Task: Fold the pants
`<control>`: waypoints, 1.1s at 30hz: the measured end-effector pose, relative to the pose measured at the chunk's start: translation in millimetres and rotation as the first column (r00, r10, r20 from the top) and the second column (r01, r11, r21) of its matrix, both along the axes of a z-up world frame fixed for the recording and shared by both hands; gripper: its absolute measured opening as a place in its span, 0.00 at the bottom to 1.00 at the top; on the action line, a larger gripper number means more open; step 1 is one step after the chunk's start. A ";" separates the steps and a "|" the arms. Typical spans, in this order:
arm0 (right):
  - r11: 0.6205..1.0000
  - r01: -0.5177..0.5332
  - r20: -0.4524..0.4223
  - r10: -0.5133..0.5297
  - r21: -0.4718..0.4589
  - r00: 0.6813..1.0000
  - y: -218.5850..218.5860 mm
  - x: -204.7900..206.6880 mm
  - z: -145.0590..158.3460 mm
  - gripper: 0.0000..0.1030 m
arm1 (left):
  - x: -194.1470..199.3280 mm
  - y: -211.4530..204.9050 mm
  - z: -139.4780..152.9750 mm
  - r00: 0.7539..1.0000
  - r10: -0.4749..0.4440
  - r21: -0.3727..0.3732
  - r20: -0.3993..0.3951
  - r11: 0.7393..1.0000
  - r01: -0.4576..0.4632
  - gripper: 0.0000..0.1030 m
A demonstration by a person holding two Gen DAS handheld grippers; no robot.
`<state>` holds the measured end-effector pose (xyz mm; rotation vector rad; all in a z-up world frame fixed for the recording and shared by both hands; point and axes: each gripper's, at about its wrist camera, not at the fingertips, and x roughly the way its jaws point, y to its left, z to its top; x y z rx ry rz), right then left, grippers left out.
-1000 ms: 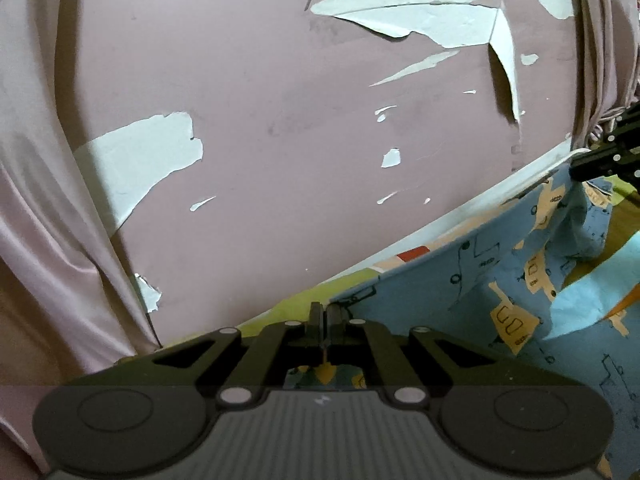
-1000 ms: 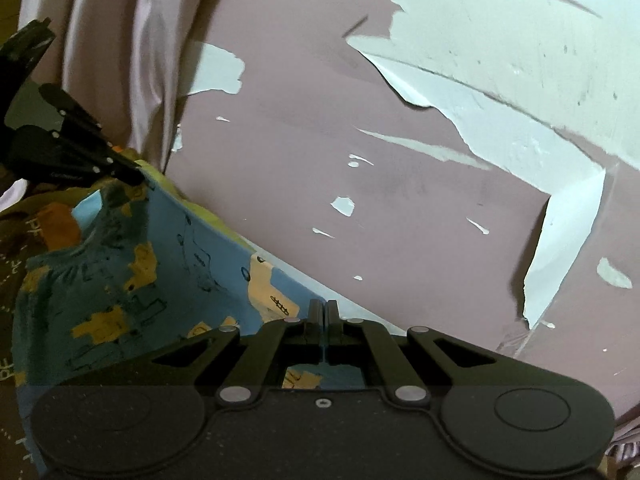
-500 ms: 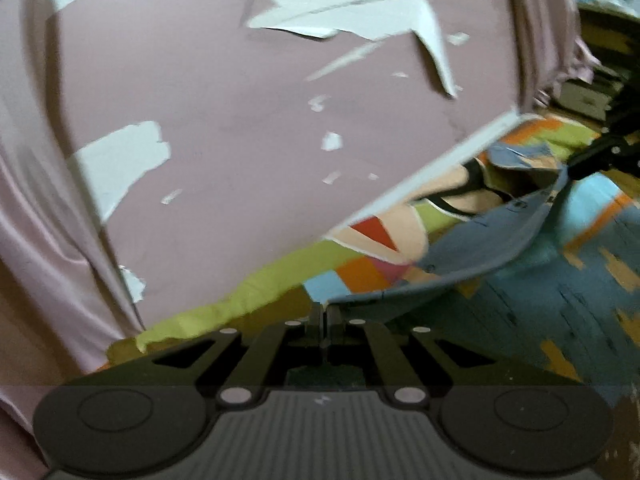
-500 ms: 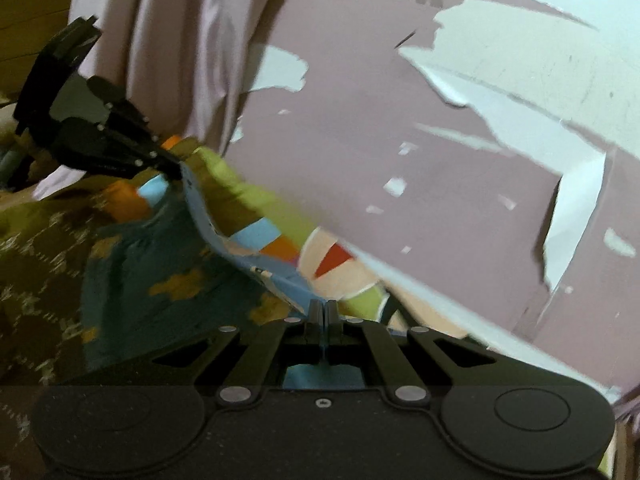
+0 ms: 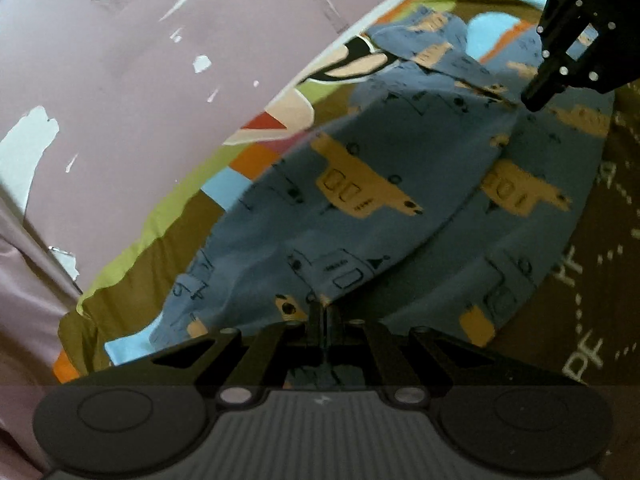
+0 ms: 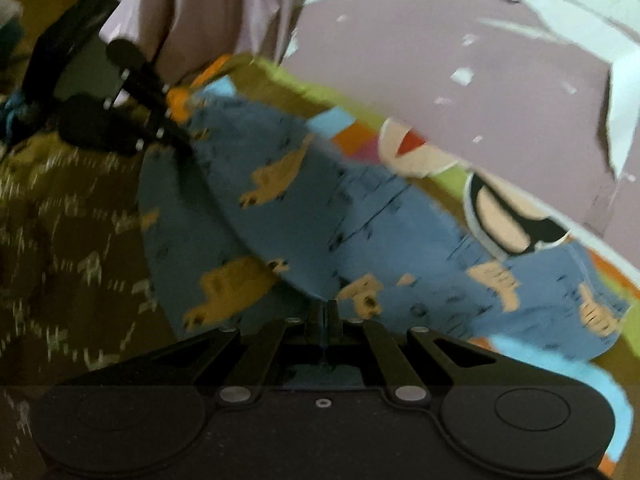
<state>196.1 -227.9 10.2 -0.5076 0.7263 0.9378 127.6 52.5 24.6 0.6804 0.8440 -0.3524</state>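
Item: blue cotton pants printed with yellow vehicles [image 5: 400, 208], lying on the brown patterned bedspread [image 5: 592, 248]. Left gripper [image 5: 322, 312] and right gripper [image 6: 323, 312] each clamped on a cloth edge. Fold mid-way: upper layer draped over, not flattened; smoothing and further folds remain.

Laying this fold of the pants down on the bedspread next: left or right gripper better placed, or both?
Both, neither alone. The left gripper and right gripper are each shut on an edge of the blue pants, which span between them above the bedspread. Lowering together probably keeps the fold even.
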 end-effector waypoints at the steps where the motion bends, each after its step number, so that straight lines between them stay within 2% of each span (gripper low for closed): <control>1: 1.000 -0.009 -0.004 0.009 -0.003 1.000 -0.8 -3.2 -2.6 0.00 | -2.2 -0.7 -1.2 1.000 0.001 0.000 0.001 1.000 -0.001 0.01; 5: 0.998 -0.054 0.049 0.055 -0.022 0.997 0.1 -12.9 -4.9 0.00 | -4.8 0.7 -2.0 1.000 0.009 -0.018 -0.002 1.000 -0.009 0.01; 6: 0.997 -0.064 0.073 0.066 -0.031 0.995 0.4 -13.8 -4.6 0.03 | -5.1 1.0 -2.9 1.000 0.010 -0.019 -0.003 1.000 -0.010 0.01; 8: 0.994 -0.093 0.115 0.098 -0.050 0.988 1.1 -15.9 -5.0 0.23 | -5.6 1.1 -3.4 1.000 0.014 -0.021 -0.004 1.000 -0.014 0.01; 12: 0.986 -0.127 0.182 0.144 -0.105 0.973 0.7 -9.6 -4.9 0.35 | -2.7 -1.5 -5.1 1.000 -0.002 -0.010 0.005 1.000 0.002 0.01; 16: 0.956 -0.211 0.251 0.260 -0.205 0.932 4.9 -8.8 -9.5 0.46 | -4.7 -5.9 -7.6 1.000 -0.018 0.006 0.015 1.000 0.018 0.11; 17: 0.945 -0.232 0.250 0.287 -0.229 0.924 7.2 -7.5 -11.0 0.49 | -5.4 -7.3 -8.7 1.000 -0.024 0.017 0.018 1.000 0.024 0.21; 18: 0.937 -0.250 0.250 0.309 -0.242 0.918 8.9 -6.3 -11.7 0.49 | -5.9 -8.5 -9.6 0.999 -0.027 0.028 0.025 0.999 0.026 0.28; 19: 0.932 -0.263 0.255 0.326 -0.251 0.910 10.9 -5.6 -12.0 0.49 | -6.4 -9.9 -10.3 0.999 -0.027 0.043 0.038 0.999 0.025 0.42; 20: 0.925 -0.273 0.264 0.341 -0.262 0.902 13.5 -4.8 -12.2 0.49 | -6.4 -10.8 -10.5 0.998 -0.028 0.056 0.053 0.998 0.025 0.48; 25: 0.902 -0.309 0.291 0.396 -0.302 0.871 24.2 -4.7 -13.2 0.48 | 0.2 -17.2 -15.3 0.997 -0.029 0.121 0.075 0.992 0.020 0.48; 27: 0.893 -0.318 0.297 0.413 -0.319 0.861 25.8 -6.5 -15.4 0.48 | 1.3 -19.9 -18.1 0.996 -0.041 0.141 0.079 0.990 0.030 0.45; 28: 0.889 -0.322 0.298 0.420 -0.327 0.857 26.4 -6.7 -16.6 0.45 | 1.3 -20.7 -18.2 0.996 -0.046 0.143 0.082 0.989 0.034 0.37; 29: 0.884 -0.326 0.293 0.426 -0.334 0.856 27.0 -6.6 -17.6 0.39 | 1.6 -21.8 -17.6 0.996 -0.053 0.141 0.077 0.989 0.042 0.25; 30: 0.881 -0.328 0.292 0.431 -0.342 0.854 27.6 -6.6 -18.4 0.34 | 1.8 -22.8 -16.5 0.995 -0.062 0.137 0.073 0.989 0.051 0.19; 31: 0.877 -0.328 0.296 0.437 -0.351 0.849 28.0 -6.8 -19.1 0.19 | 1.3 -23.8 -15.6 0.995 -0.070 0.138 0.076 0.989 0.059 0.13; 32: 0.875 -0.330 0.297 0.440 -0.354 0.848 27.9 -6.9 -19.0 0.11 | 0.9 -24.8 -14.6 0.994 -0.077 0.140 0.078 0.988 0.066 0.09; 33: 0.876 -0.333 0.295 0.440 -0.348 0.848 27.5 -6.6 -17.7 0.09 | 0.6 -25.6 -13.1 0.993 -0.082 0.140 0.080 0.988 0.070 0.08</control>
